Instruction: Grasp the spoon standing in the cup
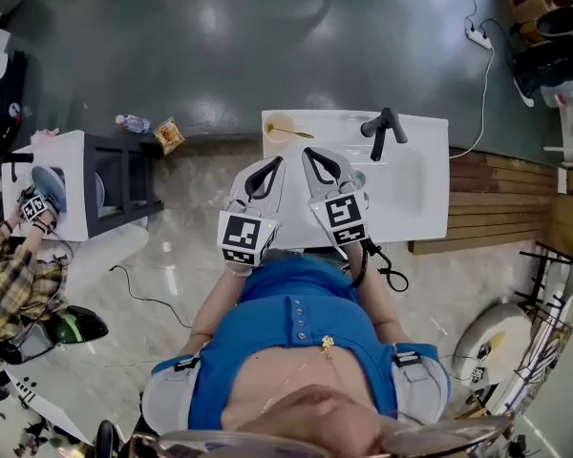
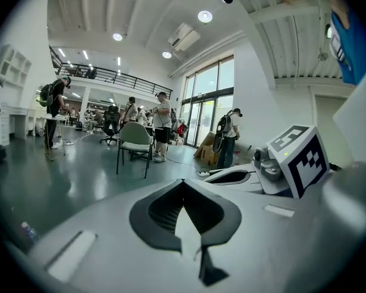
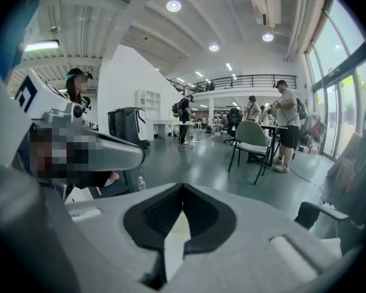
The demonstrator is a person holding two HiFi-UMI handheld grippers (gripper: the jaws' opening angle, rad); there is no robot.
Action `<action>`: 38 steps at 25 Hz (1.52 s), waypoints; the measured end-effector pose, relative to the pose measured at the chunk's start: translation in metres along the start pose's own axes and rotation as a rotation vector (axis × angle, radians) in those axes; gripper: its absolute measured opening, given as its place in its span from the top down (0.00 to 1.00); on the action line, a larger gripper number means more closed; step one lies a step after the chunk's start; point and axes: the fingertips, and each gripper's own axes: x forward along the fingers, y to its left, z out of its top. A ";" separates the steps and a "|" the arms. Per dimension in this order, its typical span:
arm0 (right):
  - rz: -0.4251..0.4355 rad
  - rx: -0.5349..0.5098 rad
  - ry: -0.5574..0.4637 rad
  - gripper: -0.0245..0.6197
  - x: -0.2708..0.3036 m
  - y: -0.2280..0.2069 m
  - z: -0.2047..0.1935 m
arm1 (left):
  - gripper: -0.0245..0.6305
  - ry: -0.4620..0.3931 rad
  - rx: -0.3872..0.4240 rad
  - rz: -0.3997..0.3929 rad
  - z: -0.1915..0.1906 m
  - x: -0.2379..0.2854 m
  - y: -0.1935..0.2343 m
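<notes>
Spoon (image 1: 301, 135), apparently in the cup (image 1: 279, 128), untouched; left gripper (image 1: 274, 164) and right gripper (image 1: 310, 154) fingers closed, empty.

Spoon (image 1: 302, 135) in pale cup (image 1: 275, 125) — handle rightward

In the head view the cup (image 1: 280, 127) is too small for me to tell what it holds beyond a thin spoon (image 1: 304, 135) — whether that stands upright or leans, I cannot tell. My left tool (image 1: 270, 167) and right tool (image 1: 308, 156) cover part of the bench (image 1: 411, 198) — its near edge. A person (image 1: 10, 280) in plaid is cut off by the left edge.
</notes>
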 end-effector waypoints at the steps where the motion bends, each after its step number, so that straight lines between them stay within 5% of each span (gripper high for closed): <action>1: 0.002 0.001 0.008 0.96 0.002 -0.001 -0.003 | 0.96 0.003 -0.001 0.003 -0.002 -0.001 0.001; 14: 0.010 0.057 0.115 0.96 0.034 -0.003 -0.047 | 0.96 0.027 -0.012 0.031 -0.012 -0.009 0.013; 21: 0.020 0.177 0.173 0.96 0.053 -0.010 -0.078 | 0.96 0.031 -0.021 0.030 -0.014 -0.015 0.019; 25: 0.032 0.296 0.161 0.95 0.060 -0.016 -0.089 | 0.96 0.037 -0.017 0.031 -0.013 -0.015 0.024; 38: 0.031 0.318 0.135 0.84 0.077 -0.021 -0.090 | 0.96 0.041 -0.020 0.043 -0.016 -0.020 0.031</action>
